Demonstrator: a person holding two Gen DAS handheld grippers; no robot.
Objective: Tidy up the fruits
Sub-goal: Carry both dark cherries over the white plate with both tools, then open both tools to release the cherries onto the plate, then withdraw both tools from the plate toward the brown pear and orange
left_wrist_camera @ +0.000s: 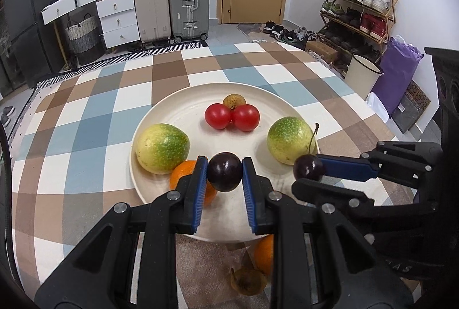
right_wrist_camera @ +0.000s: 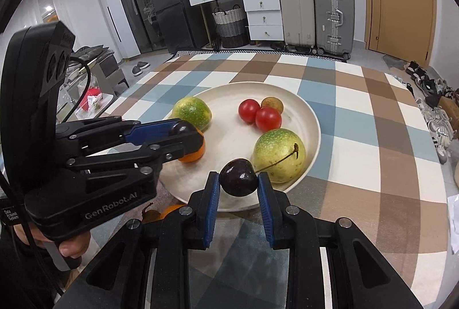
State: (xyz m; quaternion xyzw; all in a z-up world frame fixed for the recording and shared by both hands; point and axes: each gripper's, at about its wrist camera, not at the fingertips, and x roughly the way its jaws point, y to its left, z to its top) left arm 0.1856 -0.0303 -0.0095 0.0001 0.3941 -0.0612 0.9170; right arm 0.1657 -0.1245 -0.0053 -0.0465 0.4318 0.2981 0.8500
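My left gripper (left_wrist_camera: 225,167) is shut on a dark cherry (left_wrist_camera: 224,180) and hangs over the near part of a cream plate (left_wrist_camera: 172,99). My right gripper (right_wrist_camera: 238,180) is shut on a second dark cherry (right_wrist_camera: 238,172), whose stem points up to the right, above the plate's near rim (right_wrist_camera: 314,122). On the plate lie two green-yellow fruits (left_wrist_camera: 162,148) (left_wrist_camera: 288,141), two red tomatoes (left_wrist_camera: 218,116) (left_wrist_camera: 245,117), a small brown fruit (left_wrist_camera: 234,100) and an orange (left_wrist_camera: 182,175). The two grippers are side by side, a little apart.
On the checked tablecloth (left_wrist_camera: 86,122), just in front of the plate, lie another orange (left_wrist_camera: 264,251) and a brown fruit (left_wrist_camera: 248,280). A hand (right_wrist_camera: 71,247) grips the left tool's handle. Suitcases, drawers and a shoe rack stand beyond the table.
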